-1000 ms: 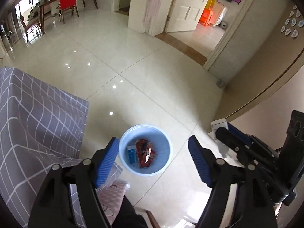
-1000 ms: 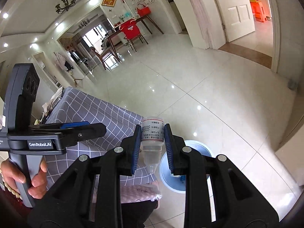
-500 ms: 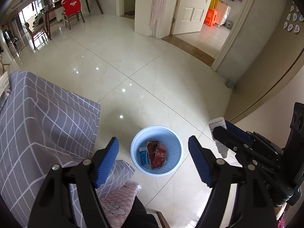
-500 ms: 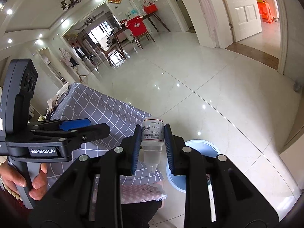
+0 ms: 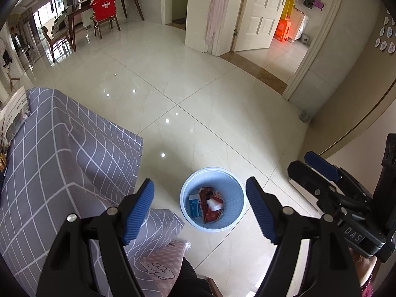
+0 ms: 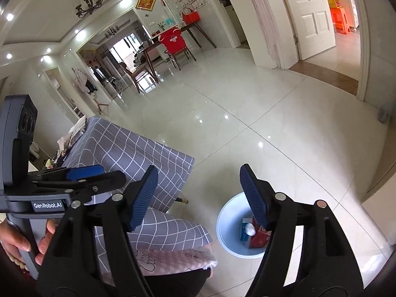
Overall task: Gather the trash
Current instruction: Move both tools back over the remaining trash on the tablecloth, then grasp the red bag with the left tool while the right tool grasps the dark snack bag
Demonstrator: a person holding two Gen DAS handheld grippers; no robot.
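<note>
A light blue trash bin [image 5: 232, 185] stands on the tiled floor below both grippers; it also shows in the right wrist view [image 6: 229, 222]. Inside lie red wrappers [image 5: 210, 214], a blue packet [image 5: 194, 204] and a small clear plastic bottle [image 5: 213, 203], seen in the right wrist view [image 6: 249, 229] too. My left gripper [image 5: 199, 211] is open and empty, high above the bin. My right gripper [image 6: 199, 198] is open and empty, above and left of the bin; it shows at the right of the left wrist view [image 5: 319, 170].
A table with a grey checked cloth [image 5: 61, 153] stands left of the bin. A pink patterned cushion [image 5: 160, 262] lies near my legs. Open tiled floor [image 5: 185, 94] stretches ahead to a doorway [image 5: 279, 49] and a dining table with a red chair [image 5: 106, 7].
My right gripper has opened and let go of the small bottle, which now lies in the bin. The left gripper has drifted left, so the bin sits further right in its view.
</note>
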